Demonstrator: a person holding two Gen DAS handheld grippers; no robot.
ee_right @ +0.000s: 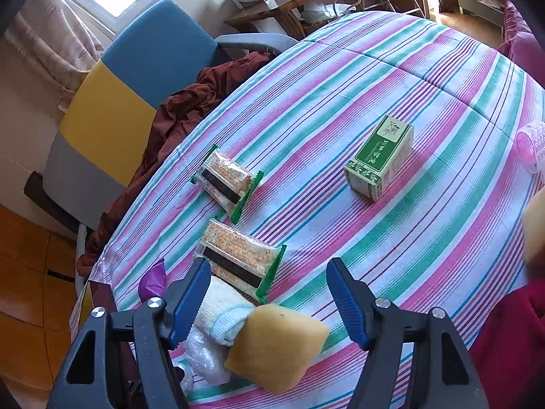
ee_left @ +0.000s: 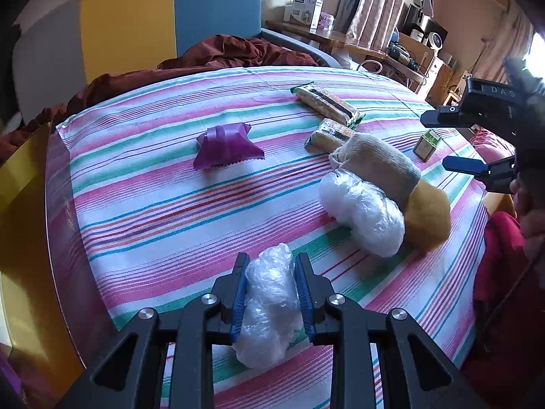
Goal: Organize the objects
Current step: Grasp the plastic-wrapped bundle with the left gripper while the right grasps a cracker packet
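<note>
Left gripper is clamping its jaws on a clear plastic bundle resting on the striped table, probably for regrouping. Right gripper is hovering, jaws apart, over the yellow sponge.

Surface: you have a table under a striped cloth.
Far side: purple packet, two cracker packs, green box.
Near side: sock, sponge, two plastic bundles.
</note>
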